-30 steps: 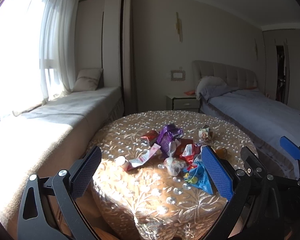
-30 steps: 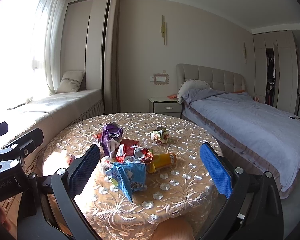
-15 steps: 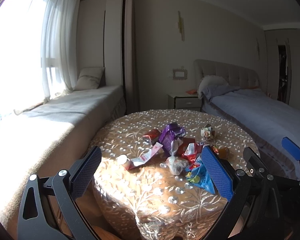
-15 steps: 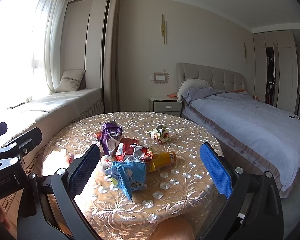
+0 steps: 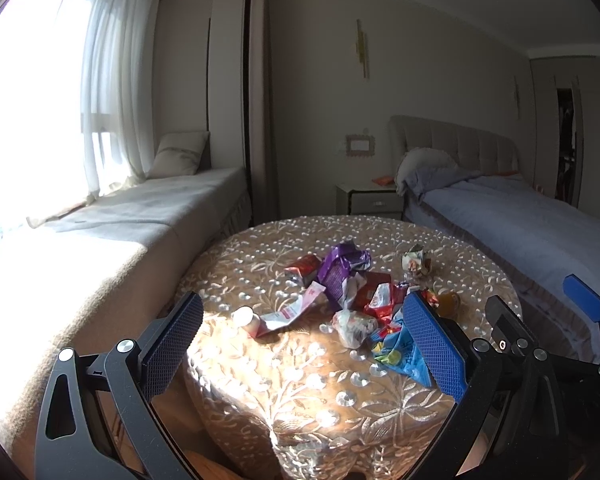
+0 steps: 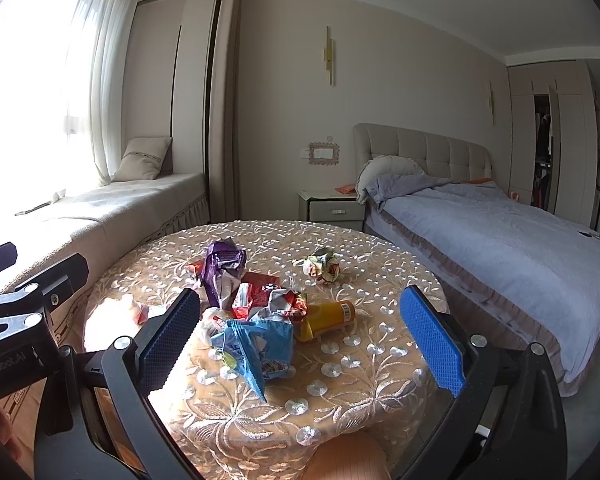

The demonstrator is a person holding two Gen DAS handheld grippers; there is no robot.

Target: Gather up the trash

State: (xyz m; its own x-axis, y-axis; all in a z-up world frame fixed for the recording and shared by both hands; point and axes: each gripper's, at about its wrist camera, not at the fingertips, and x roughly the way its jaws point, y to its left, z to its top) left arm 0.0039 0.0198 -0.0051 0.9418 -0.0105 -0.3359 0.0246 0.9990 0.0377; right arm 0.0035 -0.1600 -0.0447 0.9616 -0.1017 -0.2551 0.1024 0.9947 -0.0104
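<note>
STEP: approach, nothing picked up yet | LEFT hand-held gripper (image 5: 300, 340): released, empty, short of round bench under beige embroidered cloth (image 5: 340, 408) | RIGHT hand-held gripper (image 6: 300, 332): released, empty | TRASH: heap of crumpled wrappers mid-bench, crinkled blue foil packet (image 6: 256, 344) nearest, orange plastic bottle (image 6: 328, 316) lying beside | NEXT: likely lower onto blue packet, pinch a raised fold.

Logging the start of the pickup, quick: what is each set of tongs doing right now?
Left tongs: open, holding nothing.
Right tongs: open, holding nothing.
</note>
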